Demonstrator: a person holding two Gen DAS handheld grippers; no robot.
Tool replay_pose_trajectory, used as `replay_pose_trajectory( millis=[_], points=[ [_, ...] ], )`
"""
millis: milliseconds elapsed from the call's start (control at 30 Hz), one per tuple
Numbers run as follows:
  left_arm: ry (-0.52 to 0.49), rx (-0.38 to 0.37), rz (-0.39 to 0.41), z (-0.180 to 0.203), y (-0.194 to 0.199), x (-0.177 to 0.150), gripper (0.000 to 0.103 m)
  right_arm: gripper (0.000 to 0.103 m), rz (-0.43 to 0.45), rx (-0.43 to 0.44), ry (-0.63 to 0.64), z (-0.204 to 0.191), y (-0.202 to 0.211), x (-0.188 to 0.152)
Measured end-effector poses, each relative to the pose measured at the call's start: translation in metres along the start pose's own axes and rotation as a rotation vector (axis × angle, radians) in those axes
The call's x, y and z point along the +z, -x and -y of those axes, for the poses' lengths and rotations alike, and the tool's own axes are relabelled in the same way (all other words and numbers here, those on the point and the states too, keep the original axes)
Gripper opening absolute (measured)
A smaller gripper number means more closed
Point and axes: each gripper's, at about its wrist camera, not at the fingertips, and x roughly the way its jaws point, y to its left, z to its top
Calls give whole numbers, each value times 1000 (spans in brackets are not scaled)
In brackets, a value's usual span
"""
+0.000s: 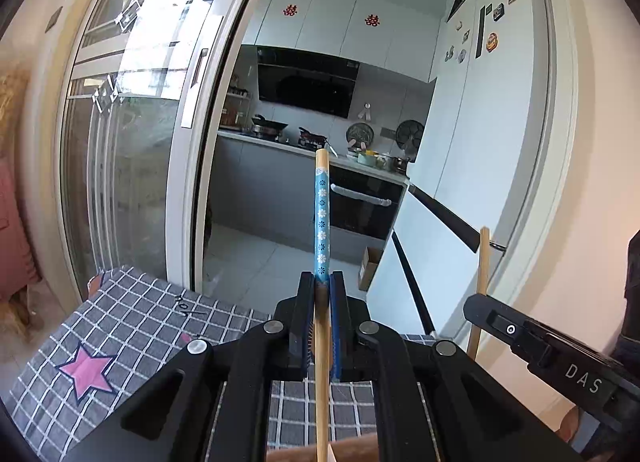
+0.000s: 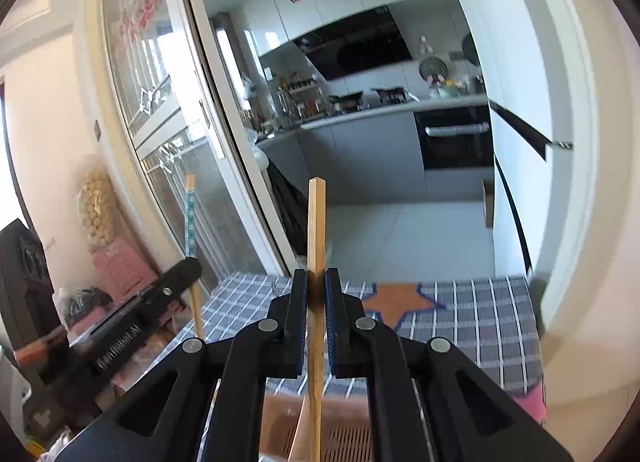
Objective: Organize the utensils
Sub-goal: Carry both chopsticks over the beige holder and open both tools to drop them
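Note:
My left gripper point(image 1: 322, 282) is shut on a wooden chopstick with a blue flowered band point(image 1: 322, 222), which stands upright above the table. My right gripper point(image 2: 316, 282) is shut on a plain wooden chopstick point(image 2: 316, 230), also upright. The right gripper point(image 1: 532, 338) and its plain chopstick point(image 1: 482, 282) show at the right of the left wrist view. The left gripper point(image 2: 136, 314) and the blue-banded chopstick point(image 2: 191, 218) show at the left of the right wrist view. Below the right gripper lies a brown slatted holder point(image 2: 344, 438).
A grey checked tablecloth with a pink star point(image 1: 86, 372) and an orange star point(image 2: 400, 300) covers the table. A glass sliding door point(image 1: 132, 142) stands left, a white fridge point(image 1: 492, 142) right, and the kitchen counter point(image 1: 304, 148) lies beyond.

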Motion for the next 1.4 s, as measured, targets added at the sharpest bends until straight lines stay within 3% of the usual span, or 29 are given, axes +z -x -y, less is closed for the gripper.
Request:
replay_pose_trajectory(
  millis=[333,633,933,1033,1100,1267,1400],
  points=[
    [-21,50,25,-9,-29,-45,38,9,66,-32,157,-9,-48,-33],
    [-55,65,-18,-11,-20,-83,38,9,8,-60,261,-8,-60,-84],
    [-93,125,-51,-15,-6,-92,38,10,-69,-11,258,-10,-59,-92],
    [-84,141,-61,-19,3,-89,38,21,-103,-8,236,-8,-59,-91],
    [-95,157,-78,-20,11,-88,38,46,-116,-3,210,-6,-55,-91],
    [-122,188,-134,-21,35,-91,38,61,-136,17,129,0,-30,-88],
    [-117,195,-235,-28,58,-105,38,71,-185,8,91,2,-1,-98]
  ],
)
